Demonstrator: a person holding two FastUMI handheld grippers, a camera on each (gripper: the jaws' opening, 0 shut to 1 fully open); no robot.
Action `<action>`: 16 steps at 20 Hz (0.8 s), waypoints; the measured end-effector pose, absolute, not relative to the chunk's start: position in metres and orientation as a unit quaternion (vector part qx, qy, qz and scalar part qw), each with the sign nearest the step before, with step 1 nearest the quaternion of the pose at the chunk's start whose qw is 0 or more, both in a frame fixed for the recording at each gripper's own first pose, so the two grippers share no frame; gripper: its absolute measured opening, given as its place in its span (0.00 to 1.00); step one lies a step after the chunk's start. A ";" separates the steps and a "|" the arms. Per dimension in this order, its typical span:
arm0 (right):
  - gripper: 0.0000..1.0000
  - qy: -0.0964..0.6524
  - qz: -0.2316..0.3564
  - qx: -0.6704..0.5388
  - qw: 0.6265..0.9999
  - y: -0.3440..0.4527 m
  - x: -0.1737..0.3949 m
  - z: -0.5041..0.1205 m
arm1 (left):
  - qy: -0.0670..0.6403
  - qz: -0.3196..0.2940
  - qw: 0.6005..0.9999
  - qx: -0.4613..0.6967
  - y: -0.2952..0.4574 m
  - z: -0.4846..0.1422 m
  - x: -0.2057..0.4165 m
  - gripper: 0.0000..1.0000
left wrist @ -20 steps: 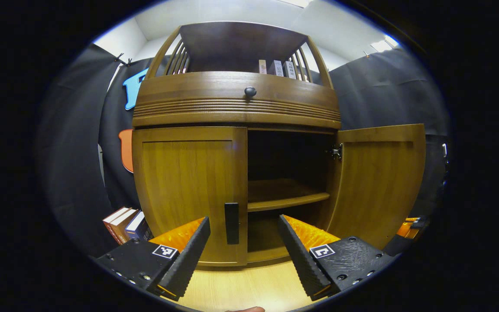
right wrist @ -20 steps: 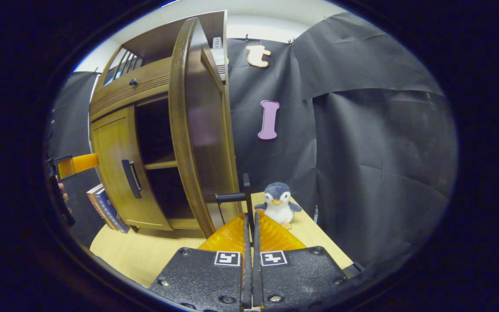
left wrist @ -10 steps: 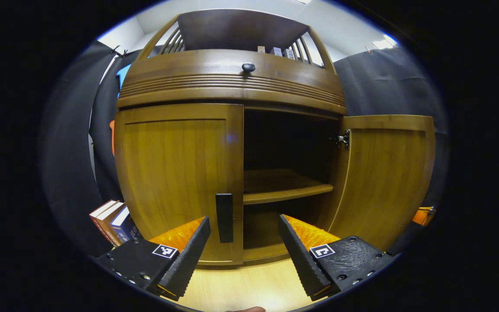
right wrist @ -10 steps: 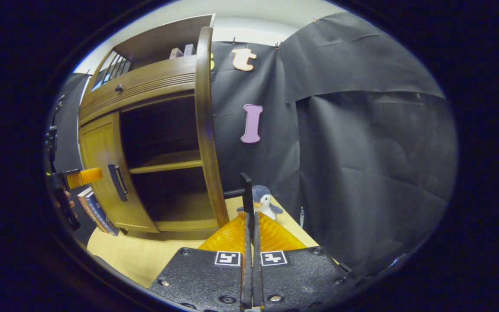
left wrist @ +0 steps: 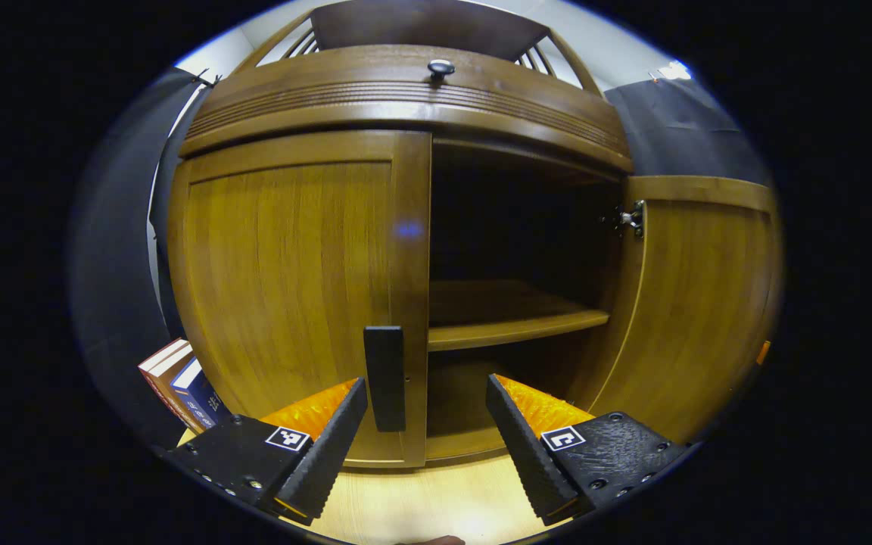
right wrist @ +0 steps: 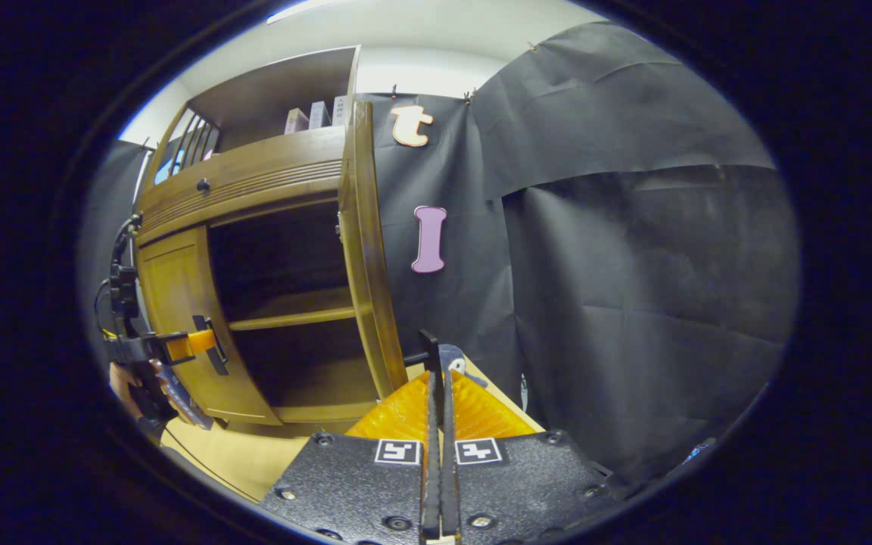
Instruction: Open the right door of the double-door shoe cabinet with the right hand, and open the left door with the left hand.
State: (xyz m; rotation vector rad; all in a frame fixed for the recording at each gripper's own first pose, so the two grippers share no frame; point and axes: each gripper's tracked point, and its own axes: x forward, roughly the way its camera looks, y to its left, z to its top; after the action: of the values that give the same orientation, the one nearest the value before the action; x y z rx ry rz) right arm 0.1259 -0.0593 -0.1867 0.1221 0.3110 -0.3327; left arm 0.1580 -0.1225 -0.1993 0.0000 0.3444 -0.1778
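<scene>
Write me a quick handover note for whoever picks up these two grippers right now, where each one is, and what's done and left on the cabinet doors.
Left gripper: open, fingers on either side of the left door's black handle, not yet closed on it.
Right gripper: shut on the right door's black handle, at the door's outer edge.
Right door: swung wide open, cabinet shelf exposed. That half looks done.
Left door: shut against the cabinet.
Left to do: close the left gripper on the handle and pull the left door open; the right gripper can probably let go.
</scene>
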 end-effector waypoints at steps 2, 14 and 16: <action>0.12 0.146 -0.166 0.063 0.973 -0.059 0.126 -0.182 | 0.173 -0.084 0.981 0.004 -0.122 -0.205 0.169 0.95; 0.58 0.138 -0.172 0.050 0.974 -0.050 0.123 -0.170 | 0.160 -0.046 0.986 0.013 -0.095 -0.224 0.220 0.77; 0.68 0.139 -0.177 0.047 0.973 -0.048 0.122 -0.168 | 0.157 -0.048 0.986 0.015 -0.093 -0.225 0.222 0.85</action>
State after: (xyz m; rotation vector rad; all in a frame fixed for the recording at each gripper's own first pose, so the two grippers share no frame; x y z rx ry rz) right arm 0.1216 -0.0482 -0.1683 0.0957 0.2807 -0.3565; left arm 0.2223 -0.0931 -0.2249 0.0293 0.3164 -0.0965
